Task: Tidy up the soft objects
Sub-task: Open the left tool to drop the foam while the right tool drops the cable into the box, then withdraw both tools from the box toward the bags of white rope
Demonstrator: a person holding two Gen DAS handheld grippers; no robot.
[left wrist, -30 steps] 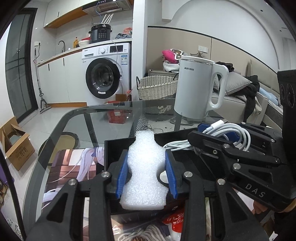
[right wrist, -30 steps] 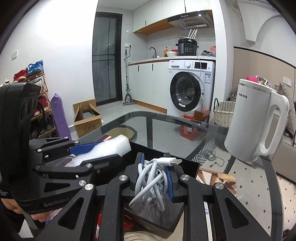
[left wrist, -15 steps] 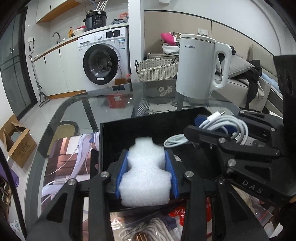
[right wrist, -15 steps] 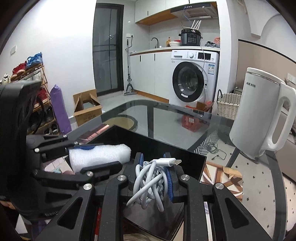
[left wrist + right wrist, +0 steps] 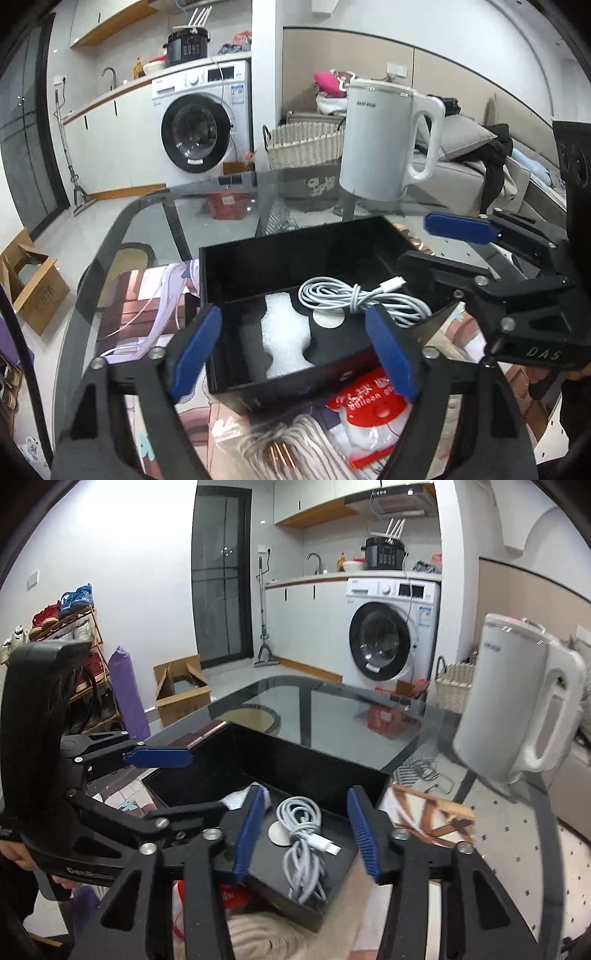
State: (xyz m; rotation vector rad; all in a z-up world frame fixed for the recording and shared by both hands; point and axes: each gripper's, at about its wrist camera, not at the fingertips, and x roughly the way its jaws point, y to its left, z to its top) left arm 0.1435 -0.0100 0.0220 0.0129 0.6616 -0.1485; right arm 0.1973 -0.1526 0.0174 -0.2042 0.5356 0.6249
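Foam (image 5: pixel 286 334) and cable (image 5: pixel 360 301) lie in the black box (image 5: pixel 295 254), so we lift both wide-open, empty grippers (image 5: pixel 295 350) (image 5: pixel 306 830) straight up, clear.

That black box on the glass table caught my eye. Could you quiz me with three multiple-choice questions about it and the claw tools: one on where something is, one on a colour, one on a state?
1. Where does the coiled white cable lie?
A. Inside the black box
B. On the floor
C. In the wicker basket

2. What colour are the pads on the fingers of the left gripper?
A. Red
B. Blue
C. Yellow

3. How do the two grippers stand now?
A. Both shut on objects
B. Only the left is open
C. Both open, holding nothing

Answers:
1. A: the cable rests on the box floor beside the white foam piece.
2. B: blue pads line the fingers in both wrist views.
3. C: the left gripper's jaws are spread wide above the foam, and the right gripper is spread above the cable, gripping nothing.
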